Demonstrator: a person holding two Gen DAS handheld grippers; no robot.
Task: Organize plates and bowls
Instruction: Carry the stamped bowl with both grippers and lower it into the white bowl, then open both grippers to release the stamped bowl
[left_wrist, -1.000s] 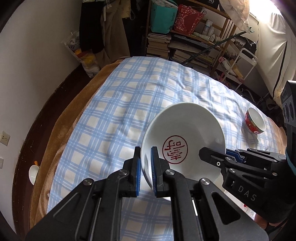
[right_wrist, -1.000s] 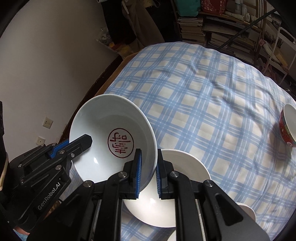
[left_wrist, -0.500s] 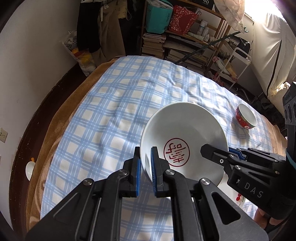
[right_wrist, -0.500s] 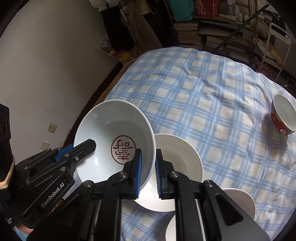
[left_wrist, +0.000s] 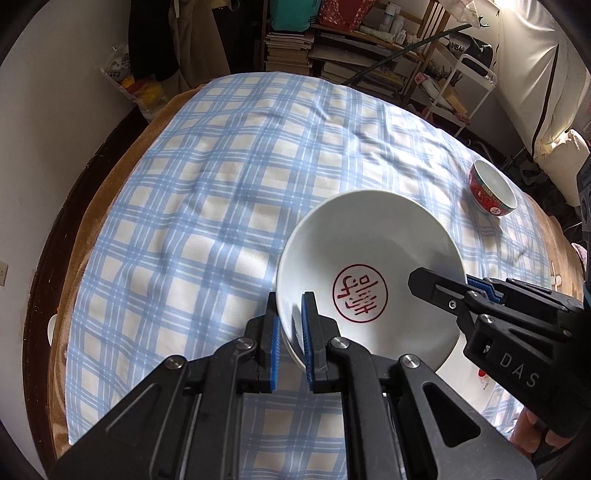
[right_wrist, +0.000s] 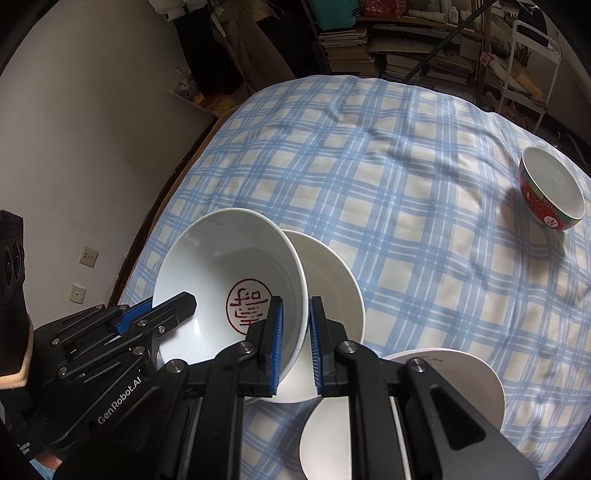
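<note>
While both pairs of blue-padded fingers pinch opposite rims, we hold the white ceramic bowl with a red seal mark (left_wrist: 369, 280) between our left gripper (left_wrist: 290, 325) and right gripper (right_wrist: 295, 332), above a plain white bowl (right_wrist: 332, 277) on the blue checked cloth (right_wrist: 369, 166). Near our right gripper lies a white plate (right_wrist: 472, 376); a red-patterned bowl (right_wrist: 550, 192) sits well apart.

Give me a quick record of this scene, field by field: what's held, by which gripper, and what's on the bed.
held item: white ceramic bowl with a red seal mark
left gripper: jaws shut on its rim
right gripper: jaws shut on opposite rim
beneath it: plain white bowl
nearby: white plates
far right: red patterned bowl
surface: blue checked cloth
</note>
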